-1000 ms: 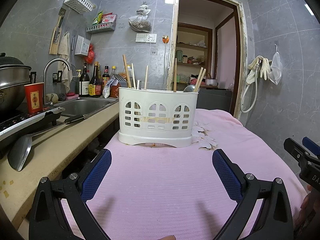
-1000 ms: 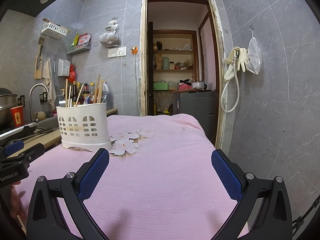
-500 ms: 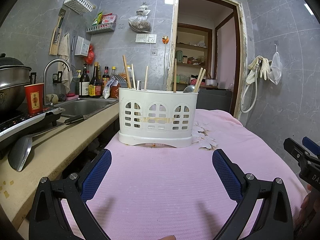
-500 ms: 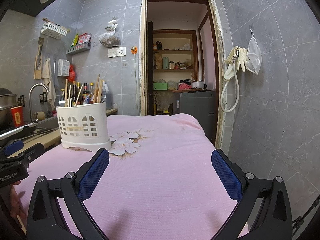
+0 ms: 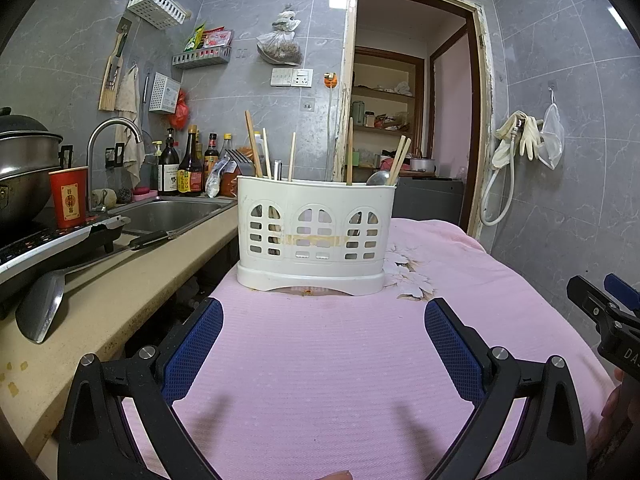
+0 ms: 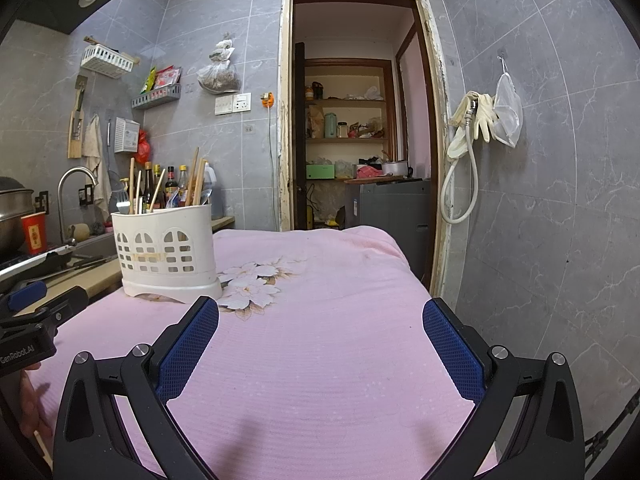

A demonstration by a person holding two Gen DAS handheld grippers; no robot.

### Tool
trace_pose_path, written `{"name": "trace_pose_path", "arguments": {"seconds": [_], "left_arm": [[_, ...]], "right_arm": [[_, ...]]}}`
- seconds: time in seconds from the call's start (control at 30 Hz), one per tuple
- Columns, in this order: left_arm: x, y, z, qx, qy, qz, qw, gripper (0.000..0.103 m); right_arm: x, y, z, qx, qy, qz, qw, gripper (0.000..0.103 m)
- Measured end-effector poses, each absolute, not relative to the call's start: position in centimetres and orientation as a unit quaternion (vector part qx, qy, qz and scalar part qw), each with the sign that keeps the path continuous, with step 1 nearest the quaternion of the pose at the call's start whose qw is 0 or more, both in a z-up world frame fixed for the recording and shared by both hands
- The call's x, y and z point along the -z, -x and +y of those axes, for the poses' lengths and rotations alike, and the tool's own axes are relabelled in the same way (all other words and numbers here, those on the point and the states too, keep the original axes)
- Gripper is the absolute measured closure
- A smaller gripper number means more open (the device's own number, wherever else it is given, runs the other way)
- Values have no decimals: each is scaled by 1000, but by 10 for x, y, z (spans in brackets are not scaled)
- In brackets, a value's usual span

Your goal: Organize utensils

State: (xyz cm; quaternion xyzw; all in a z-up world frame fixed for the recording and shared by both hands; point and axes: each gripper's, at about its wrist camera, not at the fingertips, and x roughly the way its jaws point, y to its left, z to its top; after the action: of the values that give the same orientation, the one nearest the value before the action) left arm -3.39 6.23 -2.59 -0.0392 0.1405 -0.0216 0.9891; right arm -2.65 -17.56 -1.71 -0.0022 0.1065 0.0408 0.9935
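Observation:
A white slotted utensil holder (image 5: 314, 236) stands on the pink cloth-covered table (image 5: 320, 360). Several wooden chopsticks (image 5: 253, 144), a fork (image 5: 239, 159) and a spoon (image 5: 378, 178) stick up from it. My left gripper (image 5: 322, 316) is open, straight in front of the holder and a little short of it, with nothing between its blue pads. In the right wrist view the holder (image 6: 166, 254) is at the left, and my right gripper (image 6: 320, 318) hangs open over bare cloth to its right. Each gripper's edge shows in the other's view.
A beige counter (image 5: 96, 312) runs along the left with a steel spatula (image 5: 40, 308), a stove, a red cup (image 5: 69, 198), a sink (image 5: 168, 210) and bottles. A grey tiled wall (image 6: 560, 200) bounds the right. An open doorway (image 6: 360, 140) lies behind the table.

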Motion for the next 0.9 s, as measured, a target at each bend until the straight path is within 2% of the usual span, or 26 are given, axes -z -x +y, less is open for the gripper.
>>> {"name": "trace_pose_path", "arguments": {"seconds": [0.9], "left_arm": [[25, 33, 63, 23, 35, 140, 989, 4]], "right_arm": [[17, 26, -175, -41, 2, 107, 993, 0]]}}
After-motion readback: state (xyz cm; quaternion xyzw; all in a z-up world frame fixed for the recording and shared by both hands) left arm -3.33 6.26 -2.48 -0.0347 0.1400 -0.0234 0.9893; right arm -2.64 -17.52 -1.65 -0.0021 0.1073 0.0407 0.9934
